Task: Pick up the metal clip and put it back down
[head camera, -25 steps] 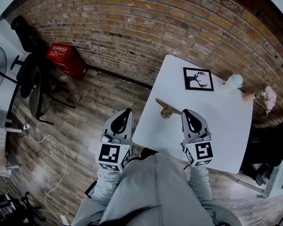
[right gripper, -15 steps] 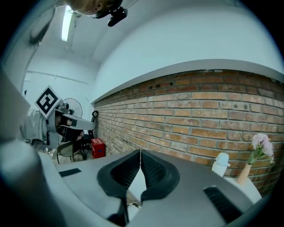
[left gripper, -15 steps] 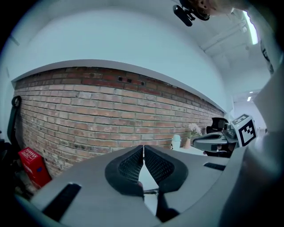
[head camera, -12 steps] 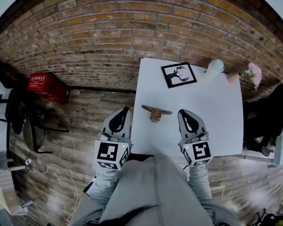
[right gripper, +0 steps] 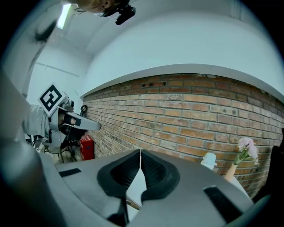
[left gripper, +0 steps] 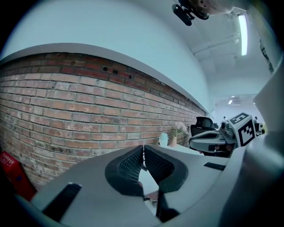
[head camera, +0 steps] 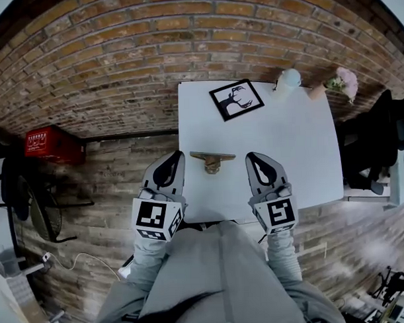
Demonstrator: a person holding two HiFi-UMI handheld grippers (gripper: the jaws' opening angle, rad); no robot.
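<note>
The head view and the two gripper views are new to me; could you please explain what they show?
A person holds a two-jaw tool in each hand. The head view looks down from the person's head at the left tool, the right tool and a white table. On the table are the metal clip, untouched between the tools, a framed deer picture, a small white object and a vase of pink flowers. Each gripper view looks along one tool's jaws: both are shut and hold nothing.

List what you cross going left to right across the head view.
red crate → left gripper → metal clip → right gripper → pink flowers. The picture frame is left out because it overlaps the clip and right gripper.
</note>
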